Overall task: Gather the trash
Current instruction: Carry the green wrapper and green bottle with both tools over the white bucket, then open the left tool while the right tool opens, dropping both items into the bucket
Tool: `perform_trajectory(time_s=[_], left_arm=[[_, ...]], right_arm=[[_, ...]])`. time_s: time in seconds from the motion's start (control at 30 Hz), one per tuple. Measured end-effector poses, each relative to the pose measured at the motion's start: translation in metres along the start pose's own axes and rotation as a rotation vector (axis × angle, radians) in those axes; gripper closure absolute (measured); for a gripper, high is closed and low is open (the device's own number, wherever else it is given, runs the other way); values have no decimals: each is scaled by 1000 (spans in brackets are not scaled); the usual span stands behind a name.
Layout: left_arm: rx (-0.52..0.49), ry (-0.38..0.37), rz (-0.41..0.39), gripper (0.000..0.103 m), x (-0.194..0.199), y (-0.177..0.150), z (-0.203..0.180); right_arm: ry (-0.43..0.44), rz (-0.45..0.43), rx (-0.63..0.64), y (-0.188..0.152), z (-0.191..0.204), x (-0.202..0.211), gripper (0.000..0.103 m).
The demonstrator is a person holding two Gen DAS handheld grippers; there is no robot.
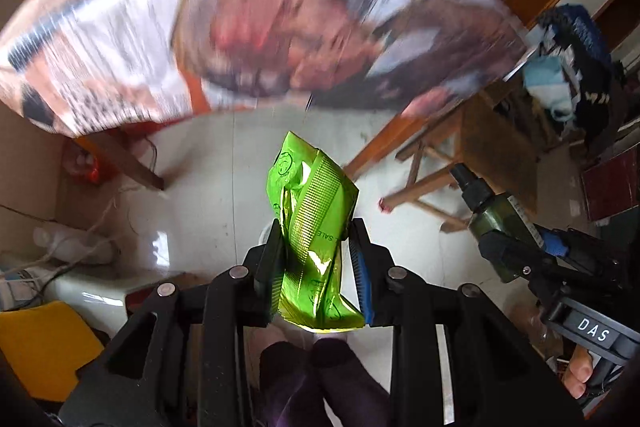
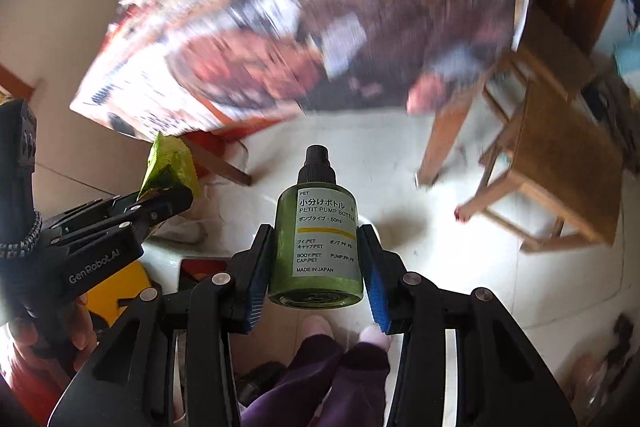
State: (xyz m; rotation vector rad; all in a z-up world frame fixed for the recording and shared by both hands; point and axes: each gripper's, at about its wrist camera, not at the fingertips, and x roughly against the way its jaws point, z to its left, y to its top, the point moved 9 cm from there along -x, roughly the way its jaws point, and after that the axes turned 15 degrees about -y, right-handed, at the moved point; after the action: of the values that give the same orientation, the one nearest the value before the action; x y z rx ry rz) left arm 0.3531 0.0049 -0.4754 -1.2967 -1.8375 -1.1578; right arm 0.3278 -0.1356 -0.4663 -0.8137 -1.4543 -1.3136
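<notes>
Starting at the left, we hold the left gripper pointed steeply down toward a pale tiled floor, and its two black fingers are clamped on a crumpled green foil wrapper. The wrapper stands upright between the pads, pinched across its middle: its top sticks out well past the fingertips and its lower end flares out behind the pads, toward the camera. Seen from the right wrist camera, the same gripper juts in from the left edge with the wrapper poking up beyond its tips, and a hand wraps the grip below it. Moving rightward, we hold the right gripper pointed down too, its blue-padded fingers closed on a small green pump bottle. The bottle sits squarely between the pads, gripped by the sides of its body, its white printed label facing the camera and its black cap reaching beyond the fingertips, away from us. In the left wrist view that bottle and its gripper appear at the right edge. Above both grippers, farther off, a table covered in blurred printed paper fills the upper part of each view. To the right of it stands a wooden stool on the floor. Below the grippers we see dark purple trouser legs.
</notes>
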Motion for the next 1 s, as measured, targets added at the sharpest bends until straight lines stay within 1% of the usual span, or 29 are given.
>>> perform_trajectory(time_s=[0.03,0.13,0.3,0.6,0.67,0.7,0.73,0.77,0.8,0.93,1.0], left_arm=[[12,6,23,74,-17,-9,13],[52,8,69,74,-58,-30,44],[112,6,134,74,-121,-66,88],[163,-12,196,74,-216,-109,140],[167,-10,207,74,-230,-114,146],[171,-13,213,74,-241,-118,150],[176,-16,219,74,-250,-121,152],[179,-20,225,74,-255,-121,153],[183,-24,232,74,-263,-124,154],[161,-31,258,72,-283,-129,148],[147,-36,265,69,-292,-128,144]], right_arm=[[-7,22,-4,-6,1,-19,64],[-17,62,5,-17,5,-57,64],[-34,101,47,-29,12,-124,64],[7,153,104,-44,28,-232,64],[14,155,112,-46,30,-246,64],[9,158,118,-48,30,-256,62],[-2,166,119,-50,29,-263,58],[-9,169,118,-51,27,-267,50],[-12,168,113,-51,28,-269,49],[-20,163,79,-53,15,-269,49],[-24,163,63,-54,11,-269,49]])
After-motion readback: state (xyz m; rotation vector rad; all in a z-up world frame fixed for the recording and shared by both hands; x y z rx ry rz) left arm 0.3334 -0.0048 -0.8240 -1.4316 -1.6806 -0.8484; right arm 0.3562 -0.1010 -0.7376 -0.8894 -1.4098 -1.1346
